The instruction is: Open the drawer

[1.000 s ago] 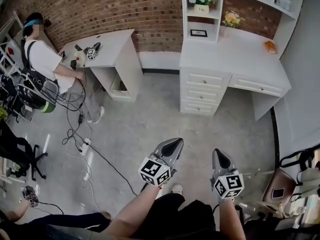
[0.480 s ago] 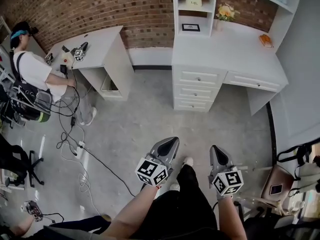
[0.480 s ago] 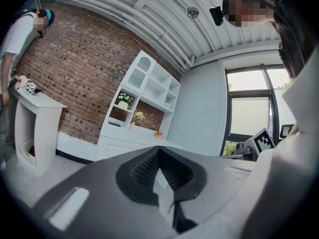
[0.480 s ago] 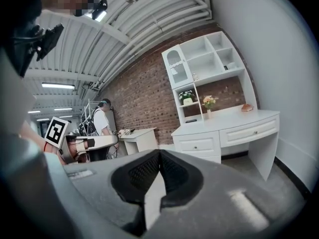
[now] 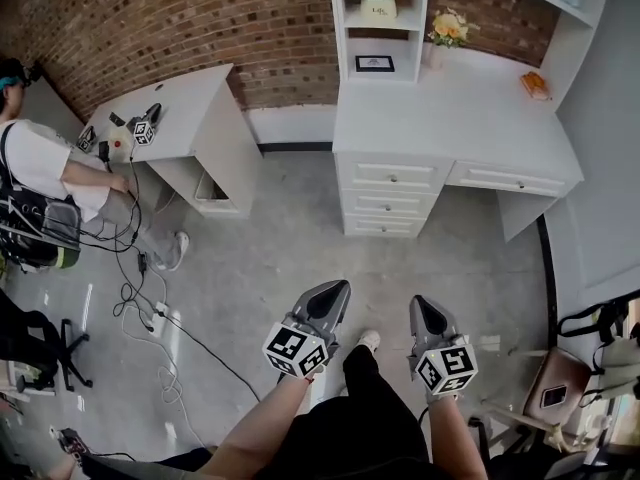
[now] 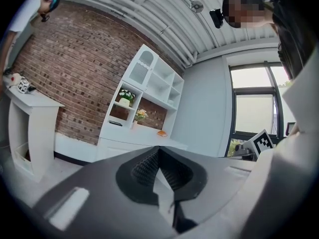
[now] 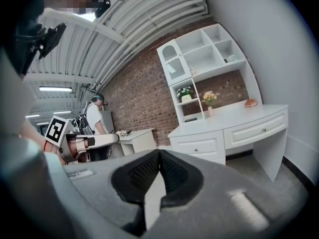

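Jaws on the left gripper (image 5: 338, 288) and the right gripper (image 5: 418, 304) are closed, holding nothing. Drawers (image 5: 386, 201) of the white desk (image 5: 470, 118) lie well ahead across the floor (image 5: 280, 258), fronts facing both grippers. Neither gripper is clearly nearer.

Left grey two-jaw hand-held gripper (image 5: 338, 286): jaws closed together, nothing between them, pointing forward, roughly level. Black-and-white marker cube (image 5: 296, 349) at its rear, ahead of bare left forearm (image 5: 262, 423). Right grey two-jaw hand-held gripper (image 5: 418, 304): jaws closed together, empty, tipped slightly downward. Second marker cube (image 5: 446, 367) at its rear, ahead of right forearm (image 5: 455, 438). Both grippers side by side, apart, tips pointing same way.
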`<state>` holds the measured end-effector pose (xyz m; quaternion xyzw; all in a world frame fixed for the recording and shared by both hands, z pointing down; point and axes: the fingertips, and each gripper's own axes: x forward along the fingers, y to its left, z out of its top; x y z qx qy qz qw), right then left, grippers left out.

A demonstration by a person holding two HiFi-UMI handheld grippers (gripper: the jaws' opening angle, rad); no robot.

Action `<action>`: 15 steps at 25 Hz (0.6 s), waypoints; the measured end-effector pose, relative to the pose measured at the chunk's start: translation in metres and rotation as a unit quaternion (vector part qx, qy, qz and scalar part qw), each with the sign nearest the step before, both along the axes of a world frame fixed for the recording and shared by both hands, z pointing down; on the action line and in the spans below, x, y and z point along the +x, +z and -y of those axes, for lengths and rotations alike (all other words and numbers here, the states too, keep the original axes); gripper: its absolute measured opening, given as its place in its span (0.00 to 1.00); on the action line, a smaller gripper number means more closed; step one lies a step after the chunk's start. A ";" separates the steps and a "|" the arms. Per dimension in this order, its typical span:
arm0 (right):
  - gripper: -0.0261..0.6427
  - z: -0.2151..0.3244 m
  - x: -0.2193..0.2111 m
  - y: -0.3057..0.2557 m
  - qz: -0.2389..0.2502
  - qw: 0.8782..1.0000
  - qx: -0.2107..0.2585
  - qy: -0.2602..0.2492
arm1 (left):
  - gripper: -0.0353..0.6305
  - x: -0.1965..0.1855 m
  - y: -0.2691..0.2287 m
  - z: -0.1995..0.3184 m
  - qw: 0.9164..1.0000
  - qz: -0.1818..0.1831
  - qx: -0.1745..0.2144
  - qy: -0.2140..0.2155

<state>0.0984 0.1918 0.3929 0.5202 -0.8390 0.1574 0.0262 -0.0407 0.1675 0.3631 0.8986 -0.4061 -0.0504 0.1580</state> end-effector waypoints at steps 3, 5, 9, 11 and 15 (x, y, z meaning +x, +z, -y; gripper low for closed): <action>0.04 0.028 0.002 0.000 -0.001 1.000 -0.001 -0.002 | 0.06 0.006 0.002 0.027 1.000 0.002 -0.002 0.006; 0.04 0.046 0.004 0.005 -0.003 1.000 -0.005 -0.005 | 0.06 0.010 0.005 0.046 1.000 0.002 -0.004 0.007; 0.04 0.078 0.003 0.015 -0.006 1.000 -0.014 -0.015 | 0.06 0.014 0.009 0.081 1.000 0.002 -0.005 0.006; 0.04 0.093 0.000 0.021 -0.007 1.000 -0.018 -0.022 | 0.06 0.013 0.012 0.097 1.000 0.001 -0.007 0.003; 0.04 0.123 -0.003 0.031 -0.009 0.999 -0.027 -0.032 | 0.06 0.013 0.022 0.128 1.000 0.000 -0.013 -0.003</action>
